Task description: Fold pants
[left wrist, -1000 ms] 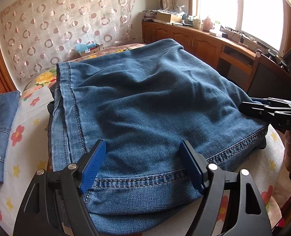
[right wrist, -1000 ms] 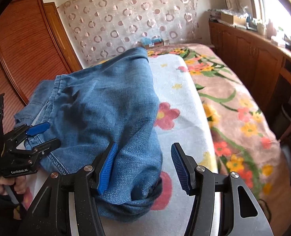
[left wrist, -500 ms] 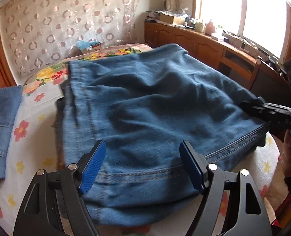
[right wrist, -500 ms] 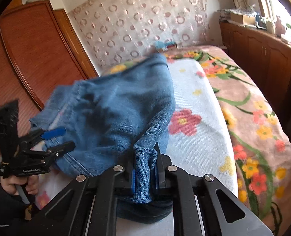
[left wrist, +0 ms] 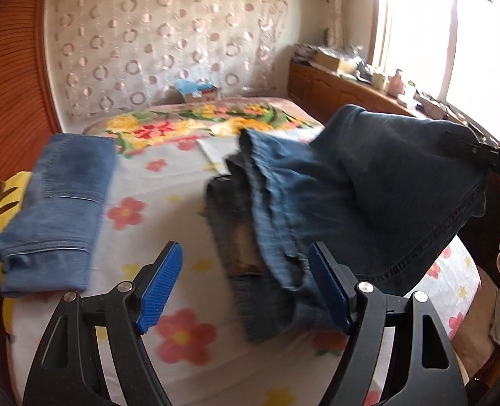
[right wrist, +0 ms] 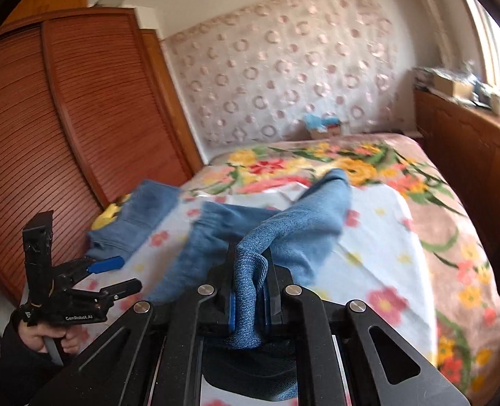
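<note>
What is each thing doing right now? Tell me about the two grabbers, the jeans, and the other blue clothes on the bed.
Right gripper: shut, pinching a fold of the jeans.
Left gripper: open, holding nothing; jeans edge lies between its fingers.
Jeans: one side lifted off the bed, the rest bunched on it.
Folded denim: folded flat, lying at the bed's left side.
Bed: covered with flowery sheets.

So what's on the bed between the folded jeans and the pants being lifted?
Nothing: just bare flowery sheet between the folded jeans and the pants. The left wrist view shows it best.
</note>
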